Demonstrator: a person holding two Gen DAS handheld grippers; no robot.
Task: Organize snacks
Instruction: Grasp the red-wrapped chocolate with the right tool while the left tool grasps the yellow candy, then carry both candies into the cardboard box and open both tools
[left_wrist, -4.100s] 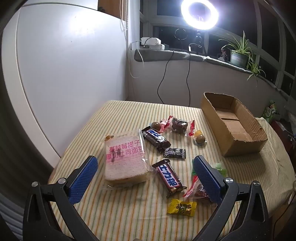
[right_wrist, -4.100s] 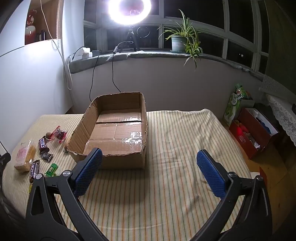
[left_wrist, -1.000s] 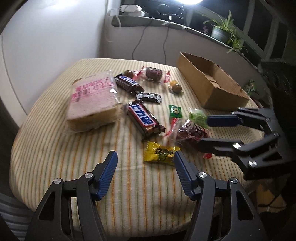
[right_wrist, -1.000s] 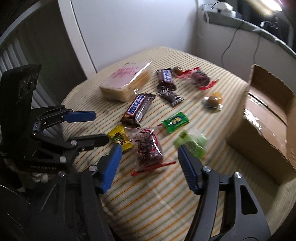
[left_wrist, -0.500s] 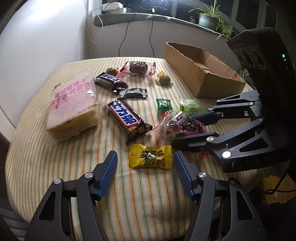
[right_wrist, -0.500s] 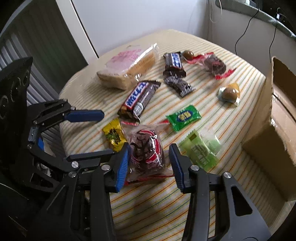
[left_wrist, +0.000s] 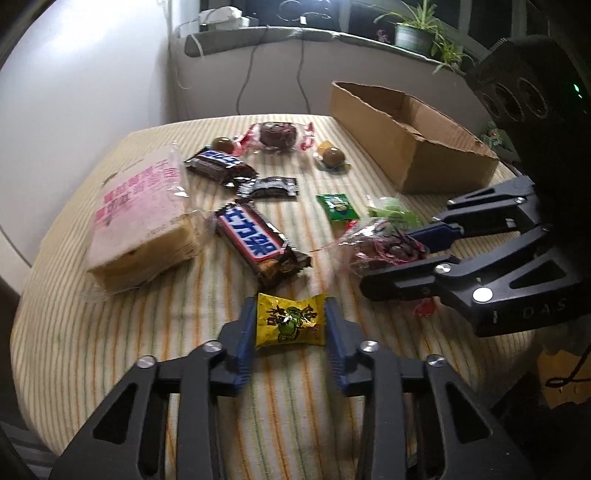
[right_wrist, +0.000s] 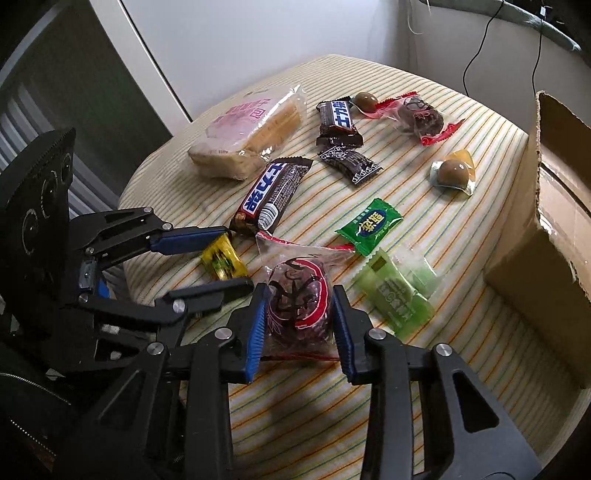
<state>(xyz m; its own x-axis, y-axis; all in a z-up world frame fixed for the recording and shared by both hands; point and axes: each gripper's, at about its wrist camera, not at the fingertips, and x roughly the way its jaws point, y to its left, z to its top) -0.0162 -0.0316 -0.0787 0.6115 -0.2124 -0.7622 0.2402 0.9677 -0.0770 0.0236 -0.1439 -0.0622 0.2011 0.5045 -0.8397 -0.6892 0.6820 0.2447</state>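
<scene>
Yellow foil filled the gap of my left gripper: the yellow candy lay between its blue pads as the jaws were closing, both ends touched. My right gripper, just beside it, was closing on the red-printed clear packet, pads against its sides. Both sat near the striped table's front edge. The green sweets, chocolate bars and bread crowded the middle; bare cloth lay in front of the cardboard box at the far right.
</scene>
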